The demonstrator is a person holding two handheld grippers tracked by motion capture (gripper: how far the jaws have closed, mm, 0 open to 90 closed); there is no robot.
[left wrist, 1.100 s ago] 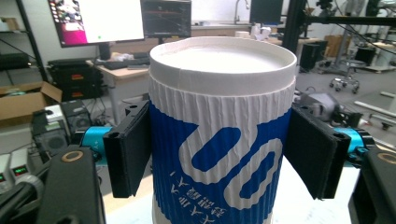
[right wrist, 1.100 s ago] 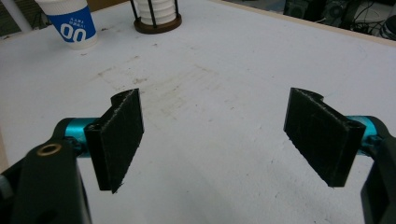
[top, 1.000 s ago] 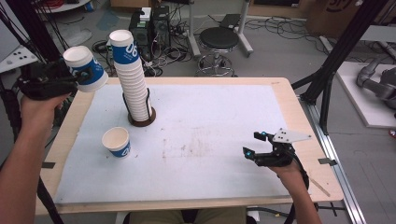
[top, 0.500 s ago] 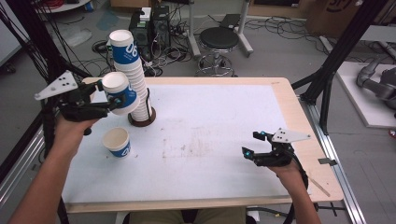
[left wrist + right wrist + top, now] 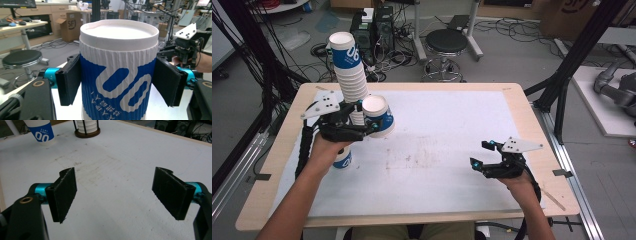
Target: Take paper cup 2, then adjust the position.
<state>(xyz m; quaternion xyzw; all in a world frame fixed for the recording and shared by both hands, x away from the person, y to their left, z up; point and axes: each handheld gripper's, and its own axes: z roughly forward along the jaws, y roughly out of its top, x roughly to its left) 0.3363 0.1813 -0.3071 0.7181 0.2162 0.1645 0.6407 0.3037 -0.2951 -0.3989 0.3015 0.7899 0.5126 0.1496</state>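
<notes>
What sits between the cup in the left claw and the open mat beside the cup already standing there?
Nothing visible. The left claw grips the paper cup above the white mat, beside the cup stack. The standing cup lies partly under the hand, and the mat beside it is bare.

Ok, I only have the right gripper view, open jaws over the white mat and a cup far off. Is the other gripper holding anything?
Observer: Yes. The left gripper is shut on a blue and white paper cup, upright and lifted off the table.
Operator: And the round holder I can see, what's in it?
Observer: A tall stack of cups, right behind the held cup in the high view.
</notes>
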